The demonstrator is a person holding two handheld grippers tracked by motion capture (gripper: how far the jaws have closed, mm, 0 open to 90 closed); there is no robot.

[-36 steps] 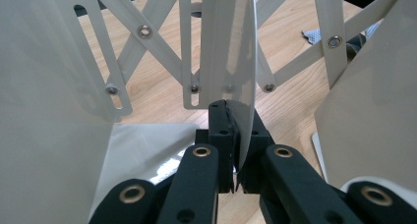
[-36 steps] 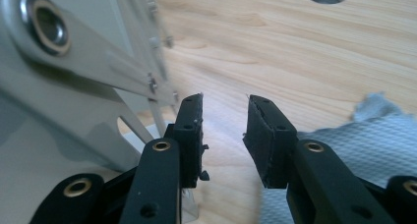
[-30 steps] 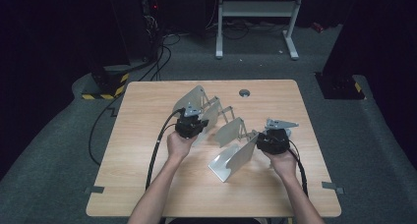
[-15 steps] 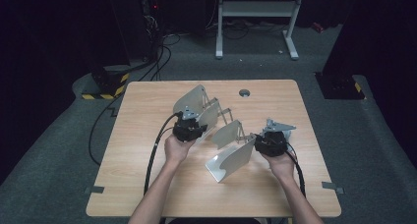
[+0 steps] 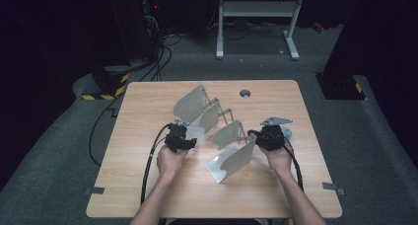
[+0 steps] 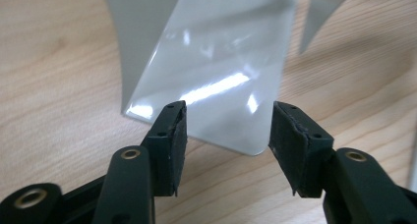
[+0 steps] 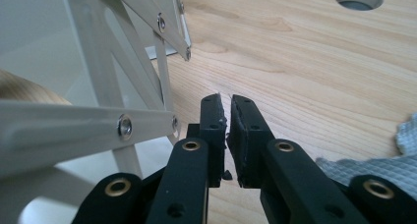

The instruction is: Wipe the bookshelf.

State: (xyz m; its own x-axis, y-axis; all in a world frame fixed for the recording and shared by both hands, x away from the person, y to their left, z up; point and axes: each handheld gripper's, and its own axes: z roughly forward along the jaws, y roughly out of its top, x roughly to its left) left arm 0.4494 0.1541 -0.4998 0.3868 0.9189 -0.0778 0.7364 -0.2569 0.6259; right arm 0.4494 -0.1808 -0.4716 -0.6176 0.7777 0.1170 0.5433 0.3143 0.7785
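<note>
Pale grey metal panels joined by riveted struts form an expanding rack (image 5: 217, 131) that stands near the middle of a light wooden table (image 5: 148, 185), seen from above with a person's forearms reaching in from the near edge. The left gripper (image 5: 183, 140) sits at the rack's near-left side, its jaws spread wide on either side of a glossy panel's (image 6: 216, 86) lower rounded corner, with a clear gap to each pad, so nothing is pinched. The right gripper (image 5: 256, 135) sits at the rack's right end, just beside the nearest tilted panel (image 5: 234, 158); in the right gripper view its jaws are pressed almost together with only a thin slit between the pads and nothing caught in them, the rack's struts (image 7: 147, 52) rising just to their left. Beyond the rack, a round hole (image 5: 245, 93) is cut in the tabletop, and a light grey cloth (image 7: 393, 155) lies just right of the right gripper.
</note>
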